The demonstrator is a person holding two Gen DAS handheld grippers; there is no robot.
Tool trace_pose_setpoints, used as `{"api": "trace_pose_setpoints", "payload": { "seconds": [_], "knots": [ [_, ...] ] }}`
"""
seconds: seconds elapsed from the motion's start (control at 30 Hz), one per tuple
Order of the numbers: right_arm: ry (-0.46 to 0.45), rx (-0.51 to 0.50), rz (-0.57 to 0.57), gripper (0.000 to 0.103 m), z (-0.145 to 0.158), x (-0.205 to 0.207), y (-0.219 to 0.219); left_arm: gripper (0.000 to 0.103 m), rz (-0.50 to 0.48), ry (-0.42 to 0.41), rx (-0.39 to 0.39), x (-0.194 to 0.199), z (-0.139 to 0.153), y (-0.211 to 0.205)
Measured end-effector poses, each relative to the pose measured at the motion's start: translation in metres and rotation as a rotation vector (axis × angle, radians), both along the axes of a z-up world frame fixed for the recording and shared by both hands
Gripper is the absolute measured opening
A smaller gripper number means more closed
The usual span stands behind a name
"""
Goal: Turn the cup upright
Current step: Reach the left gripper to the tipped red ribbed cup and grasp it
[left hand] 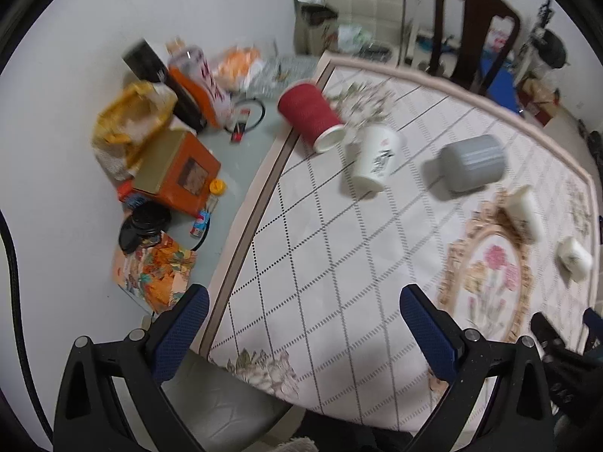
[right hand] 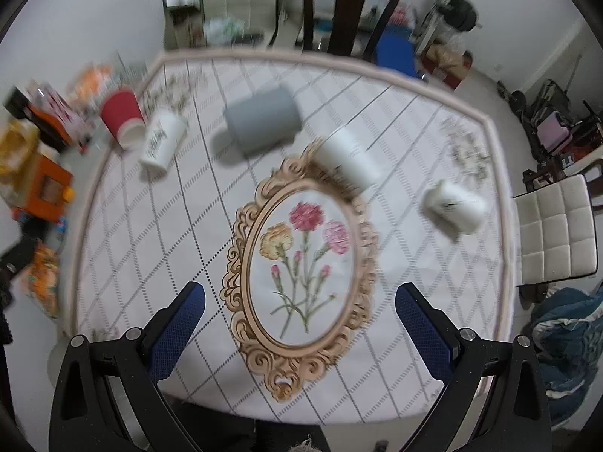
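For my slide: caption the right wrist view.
Open right gripper above floral tablecloth; red paper cup, grey ribbed cup lie tipped.

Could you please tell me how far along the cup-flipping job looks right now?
Nothing looks done: the red cup, printed white cup and grey cup all lie tipped on the tablecloth. Left tongs and right tongs are open and empty. Every flip remains.

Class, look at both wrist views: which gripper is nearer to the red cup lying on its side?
Left. The left gripper faces the table's left side, where the red cup lies. The right gripper hovers over the flower oval, with the cup far to its left.
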State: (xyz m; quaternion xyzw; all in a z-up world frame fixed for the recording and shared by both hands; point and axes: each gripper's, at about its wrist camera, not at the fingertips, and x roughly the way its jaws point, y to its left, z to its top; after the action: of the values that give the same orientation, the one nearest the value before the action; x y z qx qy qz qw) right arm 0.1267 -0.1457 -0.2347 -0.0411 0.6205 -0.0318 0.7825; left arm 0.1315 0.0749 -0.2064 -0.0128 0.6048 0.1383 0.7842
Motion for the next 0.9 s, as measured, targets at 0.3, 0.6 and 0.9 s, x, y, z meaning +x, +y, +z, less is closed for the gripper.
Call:
{"api": "trace_pose_setpoints", "payload": {
  "seconds": [0.3, 0.6, 0.9],
  "knots": [
    [0.185, -0.098, 0.052, 0.102, -0.113, 0.092, 0.068, 0.103, 0.116, 0.118, -0.109, 0.110, -0.081, 0.067],
    [0.257, -0.144, 0.020, 0.102, -0.166, 0.168, 0.096, 0.100, 0.154, 0.142, -0.257, 0.201, -0.137, 0.099],
    [0.283, -0.156, 0.005, 0.102, -0.180, 0.194, 0.109, 0.087, 0.183, 0.127, -0.381, 0.247, -0.165, 0.115]
  ]
}}
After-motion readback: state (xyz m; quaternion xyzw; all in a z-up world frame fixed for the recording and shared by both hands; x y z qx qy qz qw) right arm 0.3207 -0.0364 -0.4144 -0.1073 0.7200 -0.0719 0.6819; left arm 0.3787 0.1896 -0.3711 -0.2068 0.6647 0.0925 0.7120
